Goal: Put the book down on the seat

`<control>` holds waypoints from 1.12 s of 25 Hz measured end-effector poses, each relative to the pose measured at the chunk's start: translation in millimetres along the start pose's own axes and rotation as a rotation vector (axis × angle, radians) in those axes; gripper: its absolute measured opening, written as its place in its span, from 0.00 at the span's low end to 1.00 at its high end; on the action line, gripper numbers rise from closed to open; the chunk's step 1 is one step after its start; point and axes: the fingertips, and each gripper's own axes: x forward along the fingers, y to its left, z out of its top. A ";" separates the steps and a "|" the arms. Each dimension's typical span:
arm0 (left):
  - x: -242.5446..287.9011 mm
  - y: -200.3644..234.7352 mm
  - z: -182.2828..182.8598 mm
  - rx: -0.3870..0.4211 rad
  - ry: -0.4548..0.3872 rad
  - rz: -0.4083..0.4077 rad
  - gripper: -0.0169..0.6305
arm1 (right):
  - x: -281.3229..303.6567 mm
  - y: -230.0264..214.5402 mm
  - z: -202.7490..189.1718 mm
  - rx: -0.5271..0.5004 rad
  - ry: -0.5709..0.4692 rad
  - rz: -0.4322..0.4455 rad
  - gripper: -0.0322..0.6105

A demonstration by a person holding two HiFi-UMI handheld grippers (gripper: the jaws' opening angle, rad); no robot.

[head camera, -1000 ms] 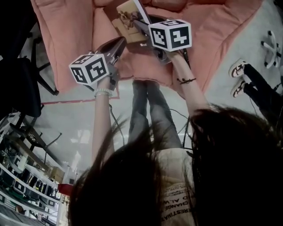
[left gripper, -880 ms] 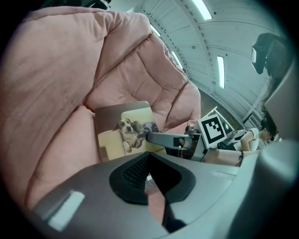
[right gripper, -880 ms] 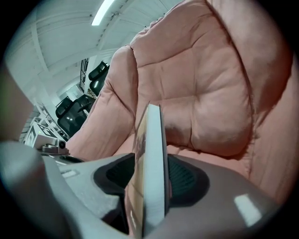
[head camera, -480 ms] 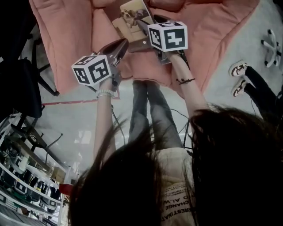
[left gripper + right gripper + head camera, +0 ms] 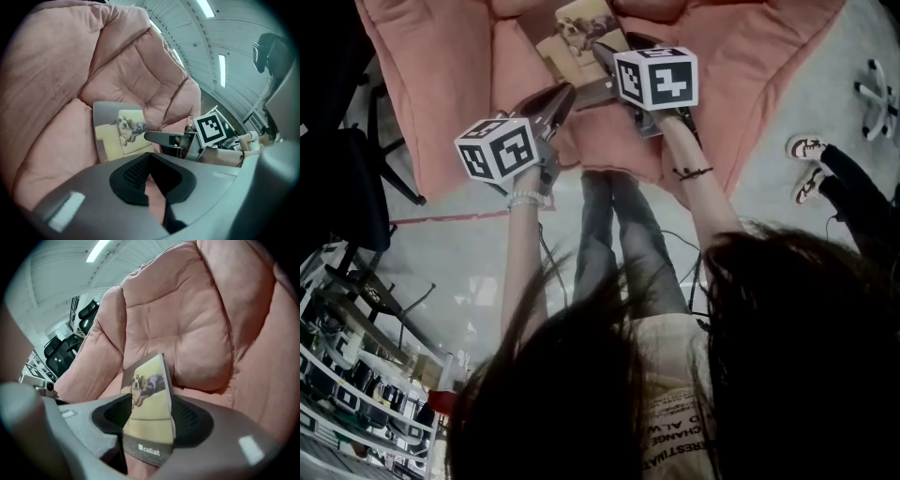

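Dog-cover book (image 5: 147,413) aslant, perhaps against pink seat (image 5: 197,319)

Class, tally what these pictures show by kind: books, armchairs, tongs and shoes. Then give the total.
book: 1
armchair: 1
tongs: 2, the left tongs and the right tongs, whose jaws have just been opening with the book between them
shoes: 2
Total: 6

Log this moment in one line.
right gripper: fingers have just been opening, book between them | book: tilted on edge against seat | left gripper: shut, empty, clear of book
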 end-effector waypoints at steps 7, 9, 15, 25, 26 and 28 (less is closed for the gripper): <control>-16.8 -30.6 16.7 0.004 -0.040 0.001 0.02 | -42.6 26.3 22.8 0.123 -0.090 0.128 0.44; -23.4 -44.9 24.9 0.013 -0.049 -0.004 0.02 | -60.6 37.3 29.0 0.145 -0.102 0.174 0.44; -44.2 -88.5 54.1 0.052 -0.093 -0.026 0.02 | -112.0 62.5 59.2 0.126 -0.172 0.228 0.33; -97.4 -148.1 80.4 0.084 -0.177 -0.064 0.02 | -181.1 115.2 78.0 0.130 -0.256 0.277 0.20; -101.7 -156.3 82.8 0.086 -0.182 -0.073 0.02 | -189.9 119.0 81.1 0.130 -0.264 0.278 0.19; -111.5 -178.9 87.0 0.095 -0.192 -0.085 0.02 | -214.1 125.0 86.8 0.131 -0.280 0.279 0.18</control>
